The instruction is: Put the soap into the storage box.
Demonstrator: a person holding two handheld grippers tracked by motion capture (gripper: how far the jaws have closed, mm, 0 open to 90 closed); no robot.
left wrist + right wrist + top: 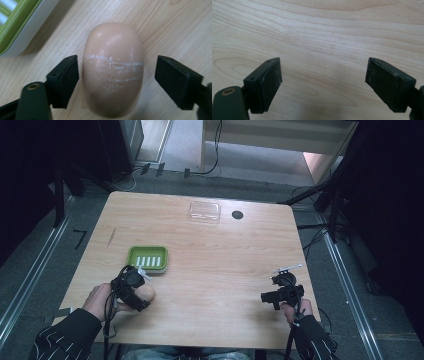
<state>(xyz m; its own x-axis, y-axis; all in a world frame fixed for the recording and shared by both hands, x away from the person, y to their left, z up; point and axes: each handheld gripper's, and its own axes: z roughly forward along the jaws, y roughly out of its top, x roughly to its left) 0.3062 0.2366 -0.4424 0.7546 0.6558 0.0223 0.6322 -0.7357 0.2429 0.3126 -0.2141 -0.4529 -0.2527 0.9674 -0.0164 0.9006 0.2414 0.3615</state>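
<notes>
A beige oval soap bar with white scuff lines lies on the wooden table, just in front of a green soap dish. My left gripper straddles the soap, one jaw on each side. A gap shows at the right pad, and the left pad stands very close to the soap. In the high view the left gripper sits over the soap bar, near the green dish. My right gripper hovers open over bare wood, at the table's right front.
A clear plastic lid or tray lies at the table's far edge, with a round black spot beside it. A thin dark mark lies on the left part of the table. Dark stands and cables surround the table.
</notes>
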